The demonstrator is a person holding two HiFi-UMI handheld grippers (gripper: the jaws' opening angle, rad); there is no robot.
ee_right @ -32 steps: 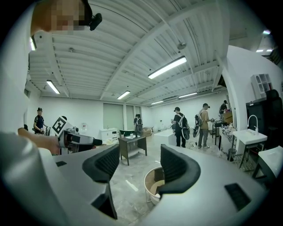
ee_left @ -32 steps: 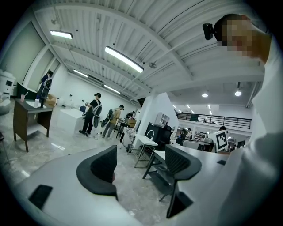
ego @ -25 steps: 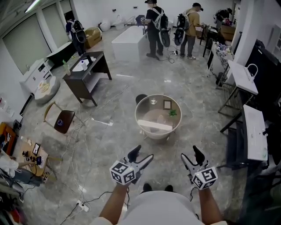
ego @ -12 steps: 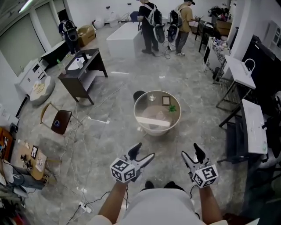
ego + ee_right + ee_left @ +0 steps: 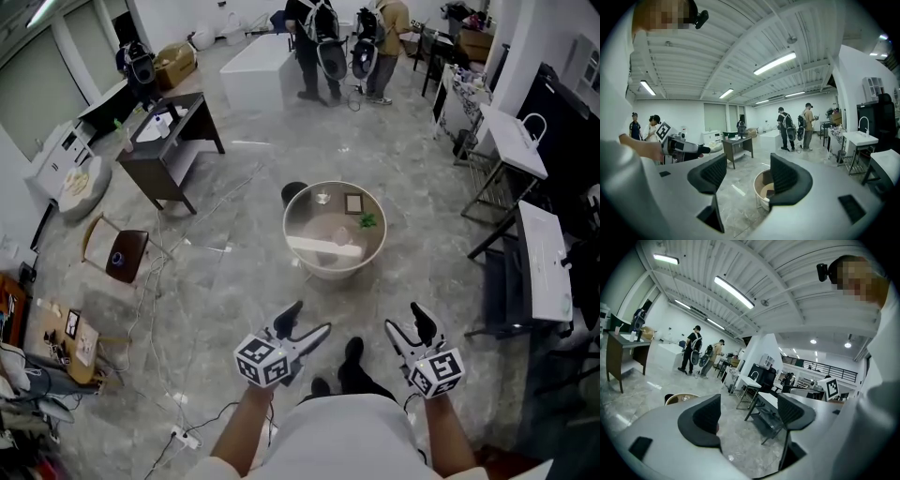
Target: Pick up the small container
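A round table with a raised pale rim stands on the marble floor ahead of me. On it lie a small clear container-like item, a small framed picture, a green sprig and a long white strip. My left gripper and right gripper are held out at waist height, well short of the table, both open and empty. The table's rim shows left of the left gripper. Behind the right gripper the table sits partly hidden by one jaw.
A dark side table and a small round stool stand to the left, with cables across the floor. White desks line the right side. Two people with backpacks stand at the back by a white counter.
The whole scene has slid back in the head view as the person steps forward, and a dark shoe now shows between the grippers. Both grippers have sunk slightly and stay open.
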